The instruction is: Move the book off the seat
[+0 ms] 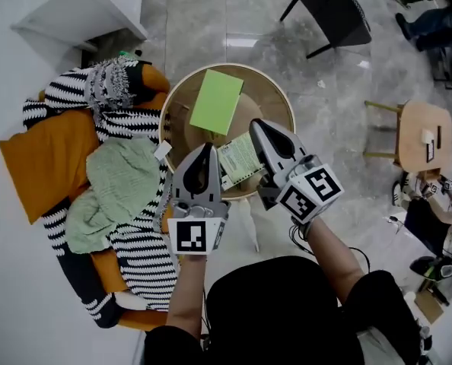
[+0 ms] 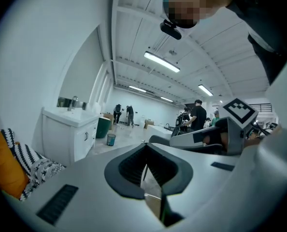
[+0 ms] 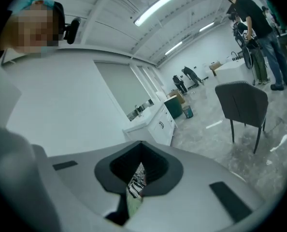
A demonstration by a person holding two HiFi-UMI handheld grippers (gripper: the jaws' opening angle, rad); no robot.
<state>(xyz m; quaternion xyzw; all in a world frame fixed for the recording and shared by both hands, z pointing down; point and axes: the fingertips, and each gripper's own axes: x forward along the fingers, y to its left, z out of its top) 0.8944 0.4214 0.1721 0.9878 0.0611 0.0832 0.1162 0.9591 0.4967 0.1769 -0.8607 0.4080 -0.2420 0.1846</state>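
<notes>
Clenched on a pale green printed book point(image 1: 240, 160), the right gripper point(image 1: 260, 128) has its jaws pressed together, and its own view shows the book's patterned edge point(image 3: 134, 192) pinched between them. The book sits just left of this gripper's tips, in the space between the two grippers, above the near edge of the round tan wooden seat point(image 1: 272, 101). Whether the book is clear of the wood or touching it cannot be told from the head view.

On the other side of the book, the left gripper point(image 1: 205, 152) has its jaws drawn nearly together, leaving only a narrow slit. A thin dark edge shows in that slit in the left gripper view point(image 2: 147, 166), and I cannot tell what it belongs to. The book's left side lies just beside this gripper.

Ahead of both grippers, a bright green flat book point(image 1: 217, 101) lies on the seat, well apart from the held one. Left of the left gripper is a heap of black-and-white striped cushions point(image 1: 146, 257), orange cushions point(image 1: 47, 158) and a pale green knitted cloth point(image 1: 123, 177). Far ahead of the right gripper stands a dark chair point(image 1: 332, 10), and off to its right a small wooden stool point(image 1: 424, 139).
</notes>
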